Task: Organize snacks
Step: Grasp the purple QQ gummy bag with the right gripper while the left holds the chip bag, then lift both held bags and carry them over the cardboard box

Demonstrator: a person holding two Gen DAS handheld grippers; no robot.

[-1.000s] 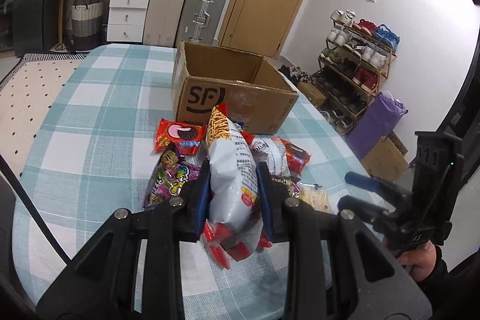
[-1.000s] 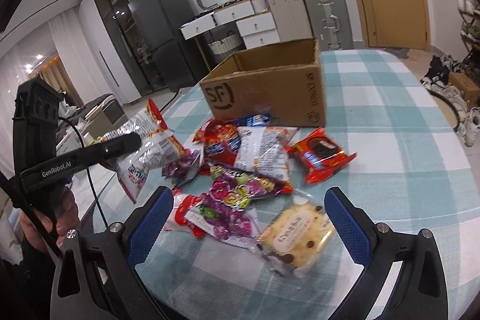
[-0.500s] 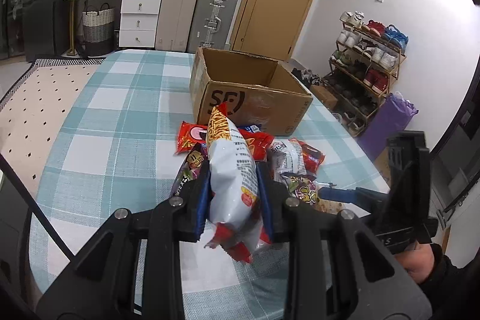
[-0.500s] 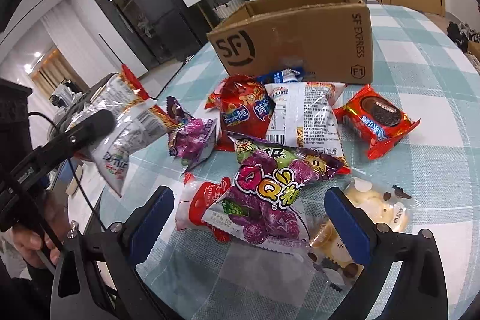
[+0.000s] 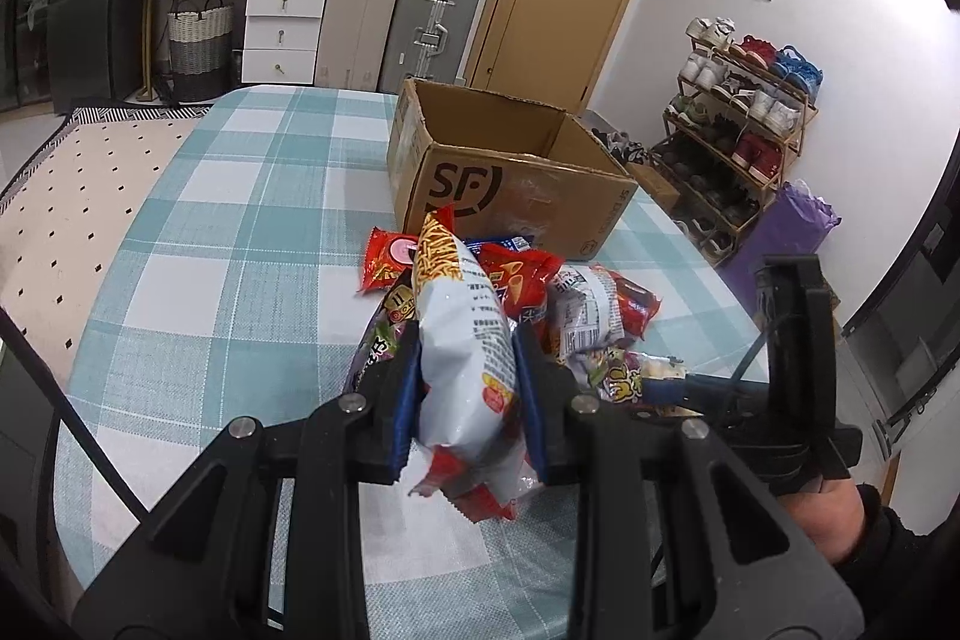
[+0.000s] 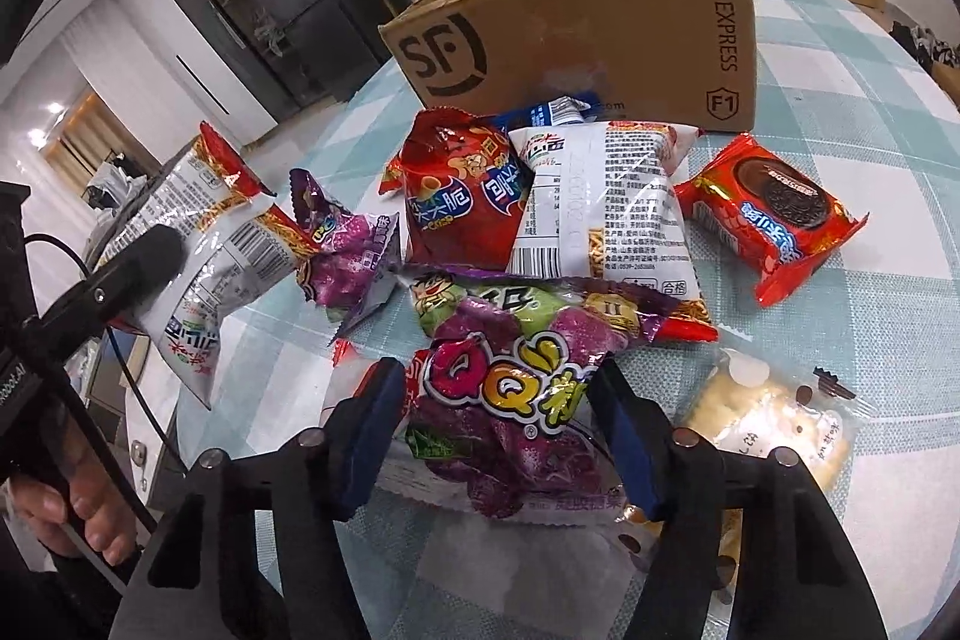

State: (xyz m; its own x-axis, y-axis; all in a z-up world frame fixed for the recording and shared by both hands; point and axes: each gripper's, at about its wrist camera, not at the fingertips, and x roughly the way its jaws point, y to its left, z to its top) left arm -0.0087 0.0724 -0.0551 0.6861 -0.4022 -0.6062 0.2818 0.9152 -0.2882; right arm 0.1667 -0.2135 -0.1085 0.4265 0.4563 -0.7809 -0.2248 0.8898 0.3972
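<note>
Left wrist view: the left gripper is clamping a white-and-red noodle snack bag between its blue pads, the bag standing upright and clear of the tablecloth.
Bag's axis: it is running up and away from the claw, its top end pointing toward the box.
Right gripper: its jaws are sitting on either side of the purple QQ candy bag, pads at the bag's edges; whether they are already squeezing it I cannot tell.
Candy bag's axis: it is lying flat, lengthwise between the fingers, on top of the pile.
Pile beyond: a red chip bag, a second white noodle bag and a red cookie pack are lying near the box; a pale biscuit pack is resting just right of the claw.
Cardboard box: it is standing open-topped past the pile, straight ahead of the left gripper, which looks the readier to drop its load in.
</note>
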